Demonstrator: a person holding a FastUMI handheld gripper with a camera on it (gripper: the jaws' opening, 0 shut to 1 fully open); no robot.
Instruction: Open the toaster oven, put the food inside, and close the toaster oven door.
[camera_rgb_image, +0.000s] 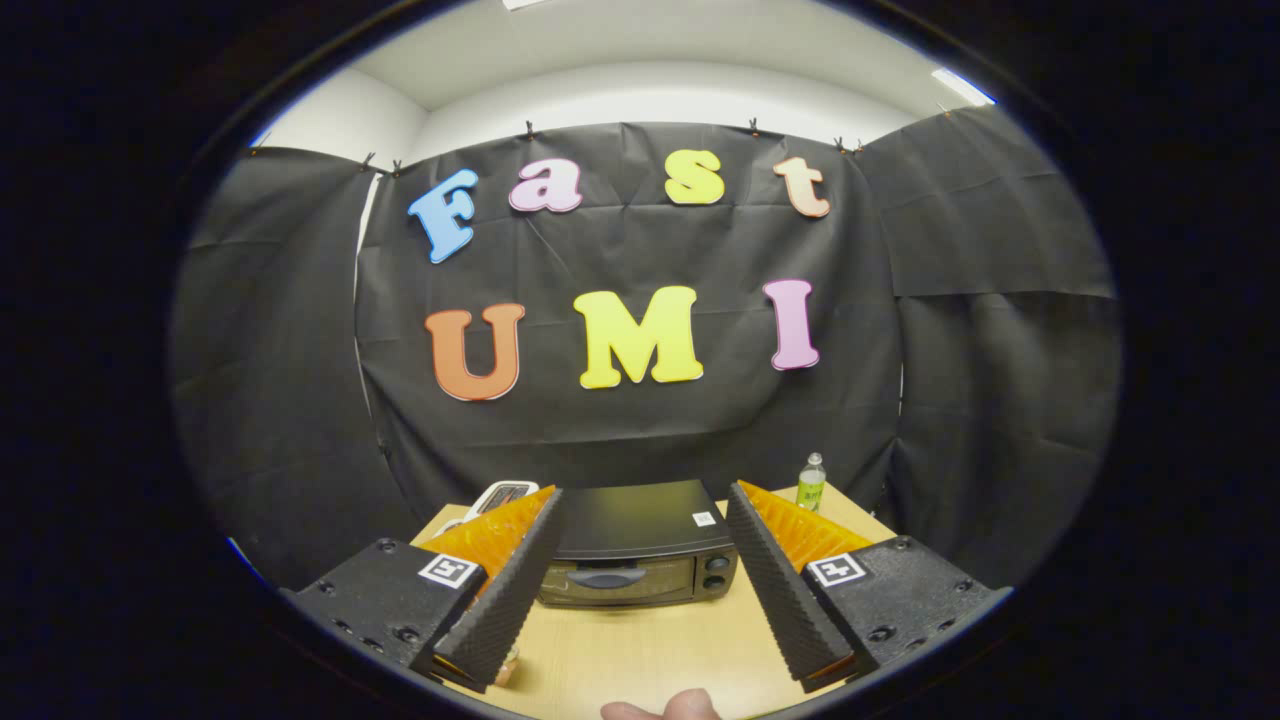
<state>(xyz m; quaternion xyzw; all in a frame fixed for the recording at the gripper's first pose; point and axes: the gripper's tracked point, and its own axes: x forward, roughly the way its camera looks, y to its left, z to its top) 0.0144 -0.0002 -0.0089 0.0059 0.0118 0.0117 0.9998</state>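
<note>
Tongs (640, 560) spread wide, toaster oven (640, 548) beyond, bottle (811, 482) behind right

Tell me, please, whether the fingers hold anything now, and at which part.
Nothing is held. The gripper is open, its fingers apart above the table, with the closed toaster oven beyond them.

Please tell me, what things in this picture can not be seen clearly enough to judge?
- Food: mostly hidden behind the open gripper's left finger; kind unclear.
- Toaster oven: sides covered by both fingers; inside too dark behind its shut door.
- White device: partly hidden behind the left finger.
- Bottle: too small.
</note>
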